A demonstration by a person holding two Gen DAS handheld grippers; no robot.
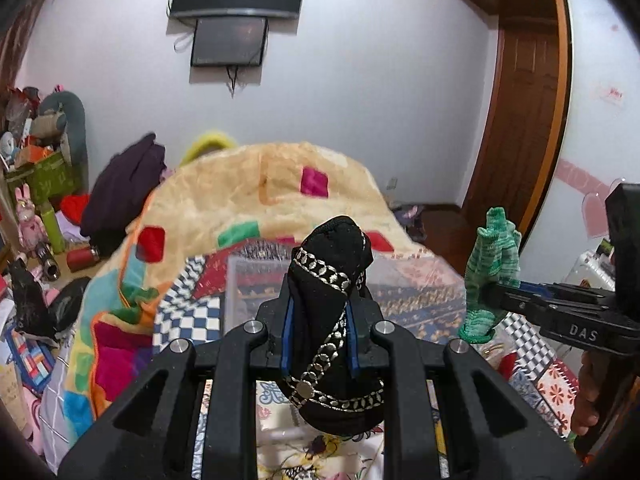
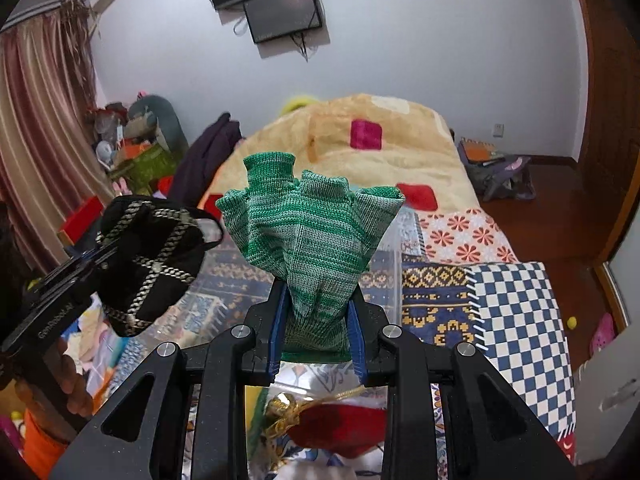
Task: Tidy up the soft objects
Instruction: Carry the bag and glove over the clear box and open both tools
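Note:
My left gripper [image 1: 320, 304] is shut on a black fabric piece with silver trim [image 1: 332, 320] and holds it up above the bed. The piece also shows at the left of the right wrist view [image 2: 152, 264]. My right gripper [image 2: 316, 300] is shut on a green knitted glove [image 2: 312, 232], its fingers pointing up. The glove also shows at the right of the left wrist view [image 1: 490, 276], held by the right gripper [image 1: 492, 296]. A clear plastic box [image 1: 256, 276] lies on the bed below both, also seen in the right wrist view [image 2: 390, 272].
The bed carries a patchwork cover [image 2: 516, 312] and a piled beige blanket with coloured squares [image 1: 280, 184]. A red fabric item with gold trim [image 2: 336, 424] lies below my right gripper. Clutter and toys [image 1: 36, 184] stand at the left; a wooden door [image 1: 524, 120] at the right.

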